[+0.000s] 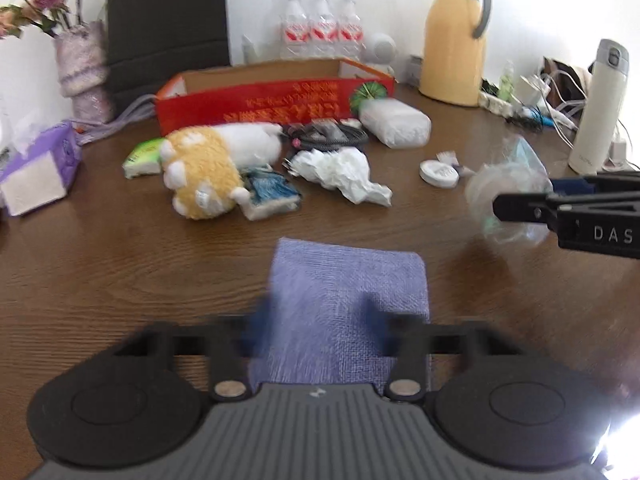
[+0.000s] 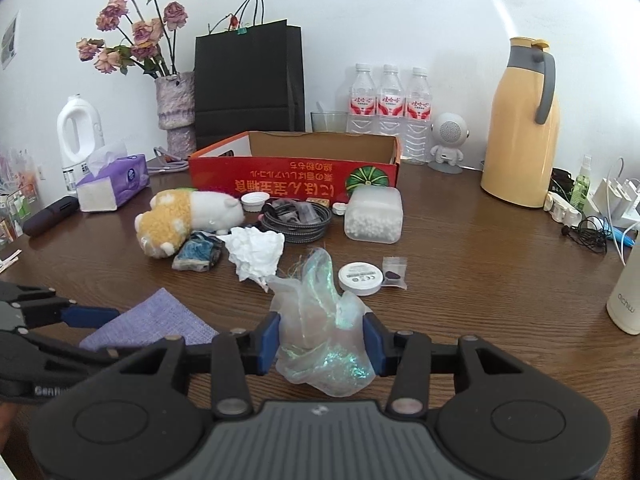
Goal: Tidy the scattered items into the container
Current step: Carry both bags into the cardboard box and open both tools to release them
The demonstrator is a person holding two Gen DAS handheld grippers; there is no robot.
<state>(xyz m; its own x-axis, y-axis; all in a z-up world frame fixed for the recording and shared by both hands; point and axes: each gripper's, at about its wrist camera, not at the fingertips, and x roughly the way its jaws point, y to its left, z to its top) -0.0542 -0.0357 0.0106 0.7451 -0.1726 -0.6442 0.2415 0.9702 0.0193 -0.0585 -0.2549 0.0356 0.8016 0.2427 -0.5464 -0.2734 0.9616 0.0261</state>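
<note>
The red cardboard box [image 1: 256, 100] [image 2: 294, 178] stands open at the back of the brown table. In front of it lie a yellow-white plush toy [image 1: 204, 168] [image 2: 180, 216], crumpled white paper [image 1: 340, 172] [image 2: 254, 252], a coiled cable [image 2: 298, 218], a blue packet [image 2: 198, 256], a white round tin [image 2: 359, 278] and a clear tub of white beads [image 2: 374, 216]. My left gripper [image 1: 318, 320] is open, its blurred fingers astride a purple cloth [image 1: 344, 300] [image 2: 154, 320]. My right gripper [image 2: 322, 340] has its pads against both sides of a shimmery clear plastic bag [image 2: 326, 332] [image 1: 508, 192].
Behind the box stand a black paper bag [image 2: 248, 84], three water bottles [image 2: 388, 104], a yellow thermos jug [image 2: 520, 128], a flower vase [image 2: 176, 112] and a small white speaker [image 2: 448, 140]. A purple tissue box [image 2: 114, 182] is at left; chargers, cables [image 2: 592, 216] and a white flask [image 2: 626, 296] at right.
</note>
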